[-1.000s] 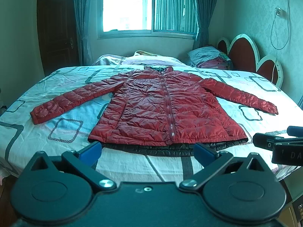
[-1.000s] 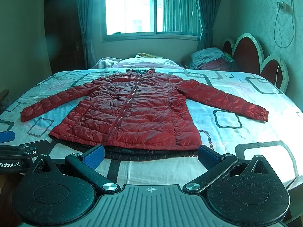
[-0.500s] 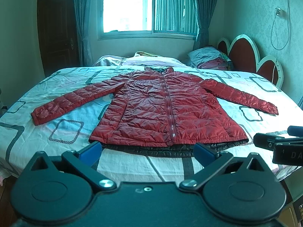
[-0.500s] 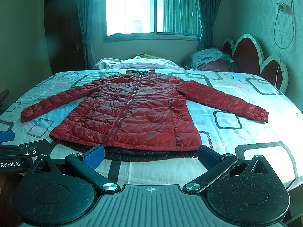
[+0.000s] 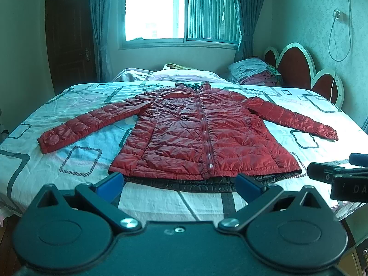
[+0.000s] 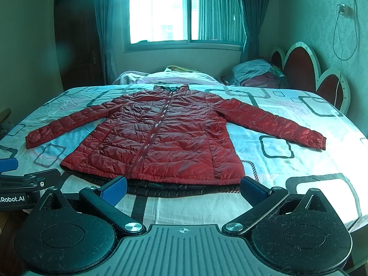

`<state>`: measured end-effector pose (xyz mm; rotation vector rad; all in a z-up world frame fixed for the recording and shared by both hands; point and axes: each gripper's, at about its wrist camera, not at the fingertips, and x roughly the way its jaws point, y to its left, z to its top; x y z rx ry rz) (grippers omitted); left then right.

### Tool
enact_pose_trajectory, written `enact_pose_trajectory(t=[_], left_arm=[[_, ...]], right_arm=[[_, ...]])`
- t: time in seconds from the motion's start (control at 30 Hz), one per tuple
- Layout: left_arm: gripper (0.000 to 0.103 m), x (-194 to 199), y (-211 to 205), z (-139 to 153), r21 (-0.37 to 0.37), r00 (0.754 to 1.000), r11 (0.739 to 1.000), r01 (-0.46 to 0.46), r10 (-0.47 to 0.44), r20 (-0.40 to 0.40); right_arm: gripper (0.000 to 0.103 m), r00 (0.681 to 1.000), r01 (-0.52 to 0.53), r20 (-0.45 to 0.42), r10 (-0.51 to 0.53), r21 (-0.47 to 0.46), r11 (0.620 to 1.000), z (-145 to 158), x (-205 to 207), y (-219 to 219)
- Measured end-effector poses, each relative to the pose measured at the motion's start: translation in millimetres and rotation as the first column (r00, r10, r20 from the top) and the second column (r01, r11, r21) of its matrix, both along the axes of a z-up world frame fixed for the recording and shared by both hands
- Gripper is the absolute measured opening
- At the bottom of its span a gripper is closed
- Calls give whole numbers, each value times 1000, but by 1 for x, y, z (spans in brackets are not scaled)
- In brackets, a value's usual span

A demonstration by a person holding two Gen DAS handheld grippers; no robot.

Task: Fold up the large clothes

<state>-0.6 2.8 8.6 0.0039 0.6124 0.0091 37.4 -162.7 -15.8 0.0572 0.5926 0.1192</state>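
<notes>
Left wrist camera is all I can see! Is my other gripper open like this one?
Observer: Yes. In the right wrist view the right gripper is open, with its blue pads spread wide and nothing held.
Operator: Can you see my left gripper from there?
Observer: Yes. The left gripper pokes in at that view's left edge, and its side has a label reading Robot.AI.
Operator: Is the right one clean?
Observer: Not quite; pale lint specks dot its black body.

Quantity: one red jacket (image 5: 202,135), one bed (image 5: 76,142), two grippers: left gripper (image 5: 179,184), right gripper (image 6: 184,187).
</notes>
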Motion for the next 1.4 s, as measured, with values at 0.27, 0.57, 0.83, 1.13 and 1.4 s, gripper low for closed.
enact_pose_trajectory(t=[0.27, 0.57, 0.83, 1.13, 1.4], left_arm=[[103, 0, 2, 3, 1, 1000, 1000, -2, 2, 3], [103, 0, 3, 4, 1, 1000, 1000, -3, 3, 6], [103, 0, 3, 3, 2, 1000, 1000, -3, 3, 6], [103, 0, 4, 4, 2, 1000, 1000, -3, 3, 7], [103, -1, 8, 5, 4, 1000, 1000, -5, 5, 3]], right_arm=[[103, 1000, -2, 2, 2, -2, 1000, 1, 0, 0], [103, 1000, -3, 3, 3, -1, 1000, 2, -1, 1], [103, 1000, -2, 4, 3, -2, 1000, 3, -2, 3], [103, 1000, -3, 4, 3, -2, 1000, 3, -2, 2], [103, 1000, 0, 1, 0, 3, 1000, 4, -2, 2]])
